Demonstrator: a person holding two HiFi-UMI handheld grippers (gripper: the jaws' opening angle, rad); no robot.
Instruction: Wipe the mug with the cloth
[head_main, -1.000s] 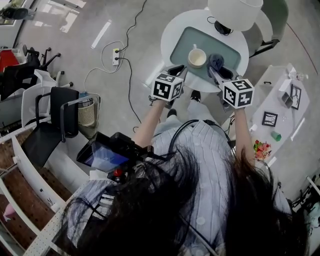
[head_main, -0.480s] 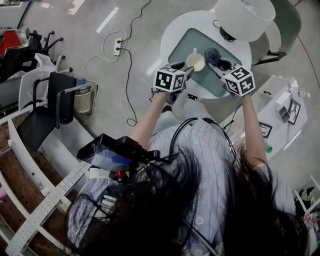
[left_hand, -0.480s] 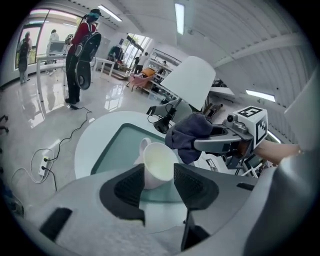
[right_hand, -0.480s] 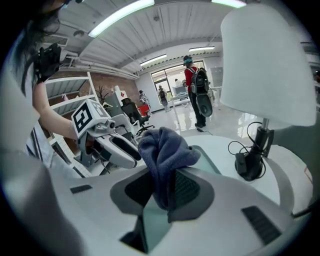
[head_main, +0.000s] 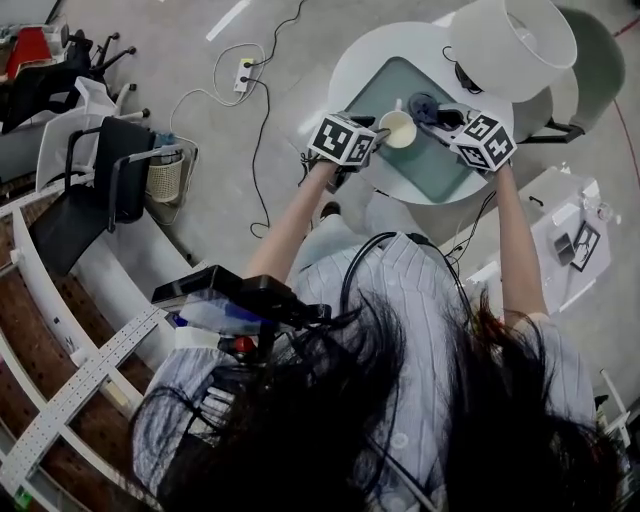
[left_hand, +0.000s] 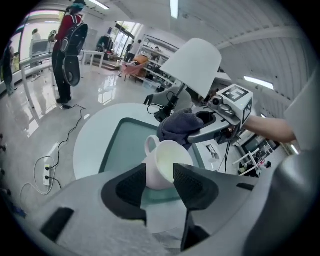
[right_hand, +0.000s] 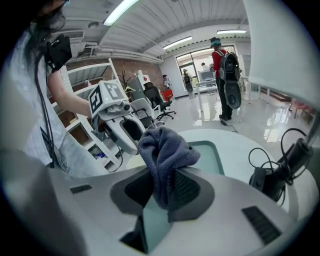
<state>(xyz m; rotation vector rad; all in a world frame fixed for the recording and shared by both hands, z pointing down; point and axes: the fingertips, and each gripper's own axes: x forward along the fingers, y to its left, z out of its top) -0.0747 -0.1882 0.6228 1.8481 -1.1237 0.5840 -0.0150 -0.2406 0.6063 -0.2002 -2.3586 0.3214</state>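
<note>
A white mug (head_main: 398, 128) stands upright on the teal mat (head_main: 440, 165) of a round white table. The mug (left_hand: 167, 162) sits between the tips of my left gripper (left_hand: 160, 173), whose jaws stand wide on either side of it; I cannot see the pads pressing on it. In the head view my left gripper (head_main: 378, 134) reaches the mug from the left. My right gripper (right_hand: 162, 186) is shut on a dark blue cloth (right_hand: 164, 152) that bunches above its jaws. It holds the cloth (left_hand: 180, 126) just behind the mug, and in the head view my right gripper (head_main: 434, 112) is at the mug's right.
A lamp with a big white shade (head_main: 510, 45) stands at the table's far side, its black plug and cable (right_hand: 274, 177) on the tabletop. On the floor lie a power strip (head_main: 245, 74) and cables, with a wastebasket (head_main: 165, 178) and chair (head_main: 85, 205) at the left. A white side table (head_main: 572, 240) is at the right.
My left gripper has moved in on the mug, so that its jaws now flank it. My right gripper has stayed beside the mug with the cloth. The head camera has shifted.
</note>
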